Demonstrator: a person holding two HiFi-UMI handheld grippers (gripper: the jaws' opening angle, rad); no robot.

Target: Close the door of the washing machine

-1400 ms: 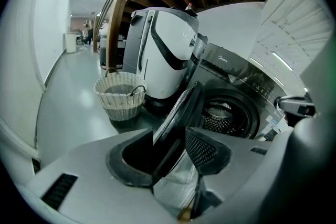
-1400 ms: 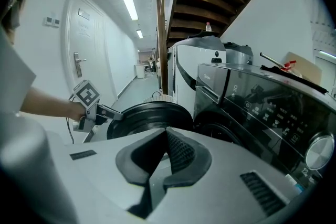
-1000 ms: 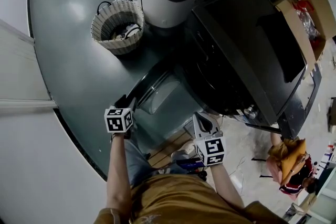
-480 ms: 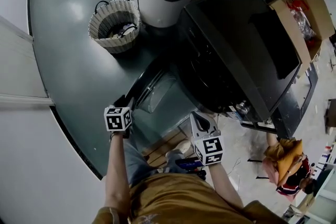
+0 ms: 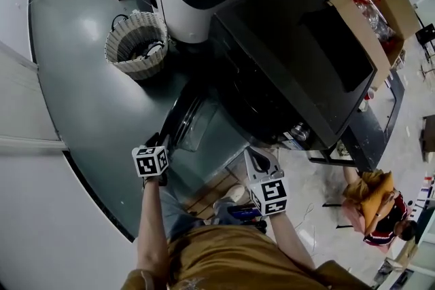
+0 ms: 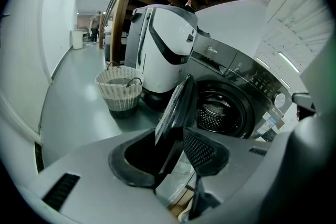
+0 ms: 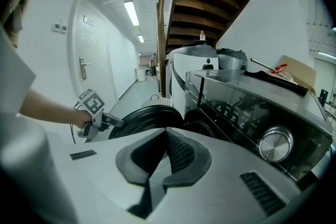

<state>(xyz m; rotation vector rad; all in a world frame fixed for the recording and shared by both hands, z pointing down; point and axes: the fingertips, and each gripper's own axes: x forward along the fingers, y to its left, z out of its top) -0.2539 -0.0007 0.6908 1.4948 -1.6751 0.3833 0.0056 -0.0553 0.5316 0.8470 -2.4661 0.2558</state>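
Door (image 5: pixel 198 120) edge sits between left gripper (image 5: pixel 160 140) fingers: apart, just been closing, no clear press. Right gripper (image 5: pixel 257 155) fingers together, nothing between, at 3 o'clock of left gripper, off door. Door hangs open at 7 o'clock of washing machine (image 5: pixel 292 51), drum (image 6: pixel 215 115) exposed. Wicker basket (image 5: pixel 136 44) at 11 o'clock of door.

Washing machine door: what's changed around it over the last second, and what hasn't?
The left claw has been closing its jaws round the edge of the door. The edge stands between them, not yet gripped as far as shows. The head view has drifted a little. Unchanged: the door is still wide open, the right claw is still shut and empty, and the basket has not moved.
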